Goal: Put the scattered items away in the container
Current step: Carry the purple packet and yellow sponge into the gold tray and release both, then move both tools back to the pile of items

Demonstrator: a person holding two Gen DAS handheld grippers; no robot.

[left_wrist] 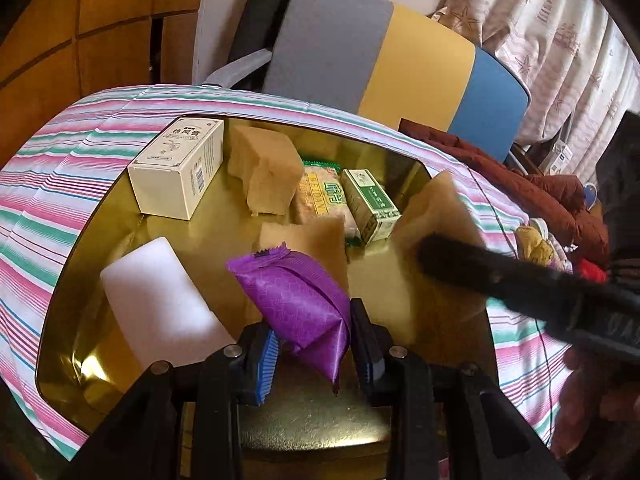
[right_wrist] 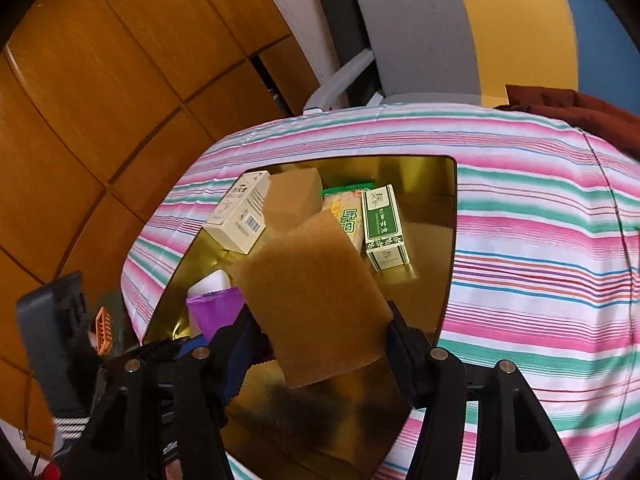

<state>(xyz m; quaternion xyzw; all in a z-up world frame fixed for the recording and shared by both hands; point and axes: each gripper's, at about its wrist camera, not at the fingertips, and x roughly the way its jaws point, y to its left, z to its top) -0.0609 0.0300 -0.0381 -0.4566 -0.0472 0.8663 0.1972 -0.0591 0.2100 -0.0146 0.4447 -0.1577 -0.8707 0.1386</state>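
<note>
Gold tray (left_wrist: 380, 280): boxes, sponges, snack packs. Left gripper (left_wrist: 310, 354) clamps purple packet (left_wrist: 298, 300); right gripper (right_wrist: 320, 336) clamps brown sponge (right_wrist: 316, 296).

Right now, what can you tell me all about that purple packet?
The purple packet is a shiny, crinkly foil wrapper with a faint scale pattern and a zigzag sealed end. It looks puffy and unopened. The left gripper pinches its lower end, holding it tilted above the gold container, in front of a tan sponge and beside a white block.
</note>
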